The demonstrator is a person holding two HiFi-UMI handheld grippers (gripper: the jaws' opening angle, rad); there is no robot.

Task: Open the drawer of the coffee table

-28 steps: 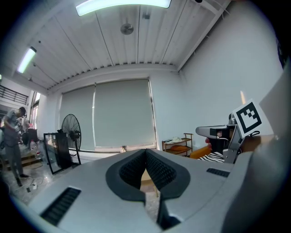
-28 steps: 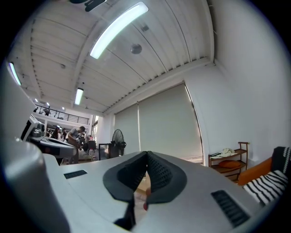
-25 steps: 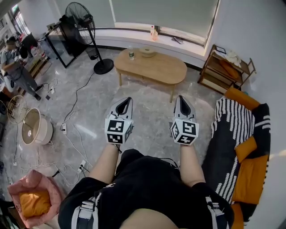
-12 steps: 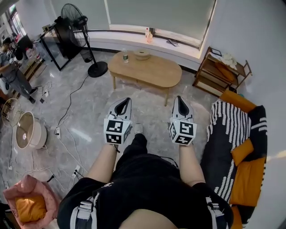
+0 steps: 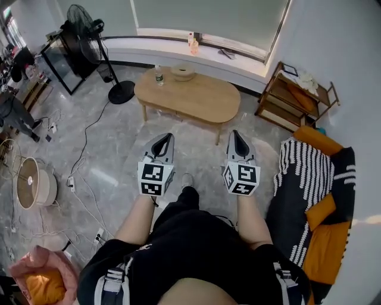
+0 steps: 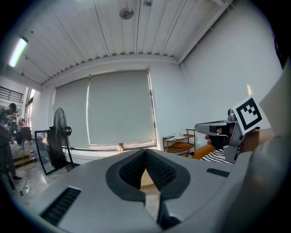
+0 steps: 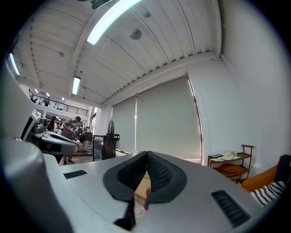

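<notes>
The coffee table (image 5: 196, 98), a low oval one in pale wood on slim legs, sits over by the window (image 5: 208, 18), well apart from the person (image 5: 190, 250), with a bottle (image 5: 158, 74) and a shallow bowl (image 5: 183, 72) at its far edge. The drawer must hang under the top; from here I can make out only a shadowed band beneath the near edge and cannot tell a front or a pull. The left gripper (image 5: 168, 138) and the right gripper (image 5: 236, 134) are held out side by side, pointing toward the table, each with its 2 jaws pressed together and nothing between them. I would guess the drawer is a light, stiff wooden box on plain runners, so a modest, straight pull should move it. The table looks light enough to skid on the polished floor (image 5: 119, 143), or to rock the bottle, if tugged hard. The best hold is likely the middle of the front's lower lip, or a knob if there is 1, with 1 gripper pulling and the other steadying the surface.
</notes>
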